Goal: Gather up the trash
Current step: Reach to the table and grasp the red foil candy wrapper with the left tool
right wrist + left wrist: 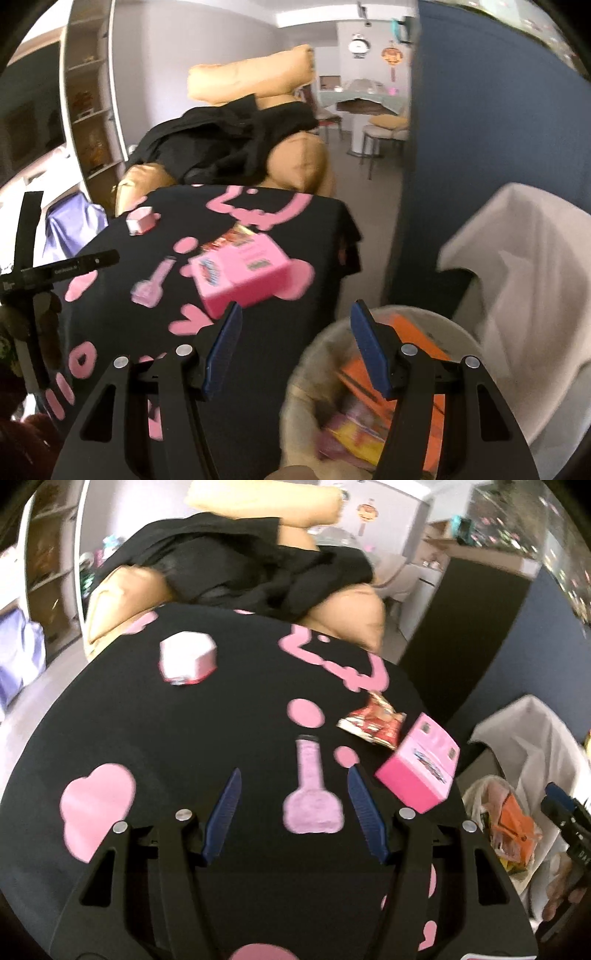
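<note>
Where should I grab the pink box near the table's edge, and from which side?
Grip the pink box across its two long side walls, coming down from above with the left gripper, which stands open just beside it. It lies flat, broad face up, with the red wrapper close behind it.

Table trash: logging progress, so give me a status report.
Left gripper and right gripper open, empty. Pink box, red wrapper, small pink-white box on table. Bin holds trash. Nothing blocking.

Black tablecloth (184,738) with pink shapes, pink box (417,775), red wrapper (373,723), blue pads (221,812)
</note>
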`<state>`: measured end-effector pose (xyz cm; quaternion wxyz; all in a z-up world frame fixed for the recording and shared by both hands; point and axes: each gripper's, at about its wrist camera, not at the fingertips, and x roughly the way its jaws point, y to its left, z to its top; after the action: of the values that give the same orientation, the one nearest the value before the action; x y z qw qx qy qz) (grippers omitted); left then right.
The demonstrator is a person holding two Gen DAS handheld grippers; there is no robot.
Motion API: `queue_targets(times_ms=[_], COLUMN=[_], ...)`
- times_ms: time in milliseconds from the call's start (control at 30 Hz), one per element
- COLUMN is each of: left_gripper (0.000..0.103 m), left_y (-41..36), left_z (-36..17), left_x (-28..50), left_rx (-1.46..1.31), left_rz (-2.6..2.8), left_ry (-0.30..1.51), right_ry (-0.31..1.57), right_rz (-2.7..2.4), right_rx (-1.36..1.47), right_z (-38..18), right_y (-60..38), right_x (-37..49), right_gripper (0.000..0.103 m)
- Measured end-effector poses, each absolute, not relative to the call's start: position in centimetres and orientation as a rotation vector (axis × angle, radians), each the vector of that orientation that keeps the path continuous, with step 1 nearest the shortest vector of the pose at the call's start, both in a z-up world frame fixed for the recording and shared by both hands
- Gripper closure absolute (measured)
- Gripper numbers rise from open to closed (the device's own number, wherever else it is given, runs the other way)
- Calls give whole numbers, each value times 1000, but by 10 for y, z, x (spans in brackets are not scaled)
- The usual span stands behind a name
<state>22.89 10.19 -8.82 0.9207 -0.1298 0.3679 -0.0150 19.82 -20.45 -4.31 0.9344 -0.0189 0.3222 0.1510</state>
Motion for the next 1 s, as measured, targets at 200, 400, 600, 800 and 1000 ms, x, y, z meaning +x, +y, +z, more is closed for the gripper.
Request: queue_targets(times_ms=[200, 400, 600, 800, 1000], left_gripper=[46, 42, 43, 67, 73], left_y=[130, 129, 93, 40, 10], left_z=[-74, -60, -67, -99, -126], left_x=[226, 256, 322, 391, 422], left_rx=[-277, -188, -17, 21, 78], left_rz=[-42, -321, -500, -623, -629], left_ry=[690, 637, 667, 824, 933], right_ry=[678, 722, 667, 643, 658], right_rz=[423, 404, 280, 195, 182], right_rx=[-87, -129, -70, 2, 42], right_z=[-36, -44, -34, -29, -40], right_y=[-135, -92, -121, -175, -203], right_x=[242, 305, 329, 334, 331], right_gripper=[45, 45, 45, 45, 45])
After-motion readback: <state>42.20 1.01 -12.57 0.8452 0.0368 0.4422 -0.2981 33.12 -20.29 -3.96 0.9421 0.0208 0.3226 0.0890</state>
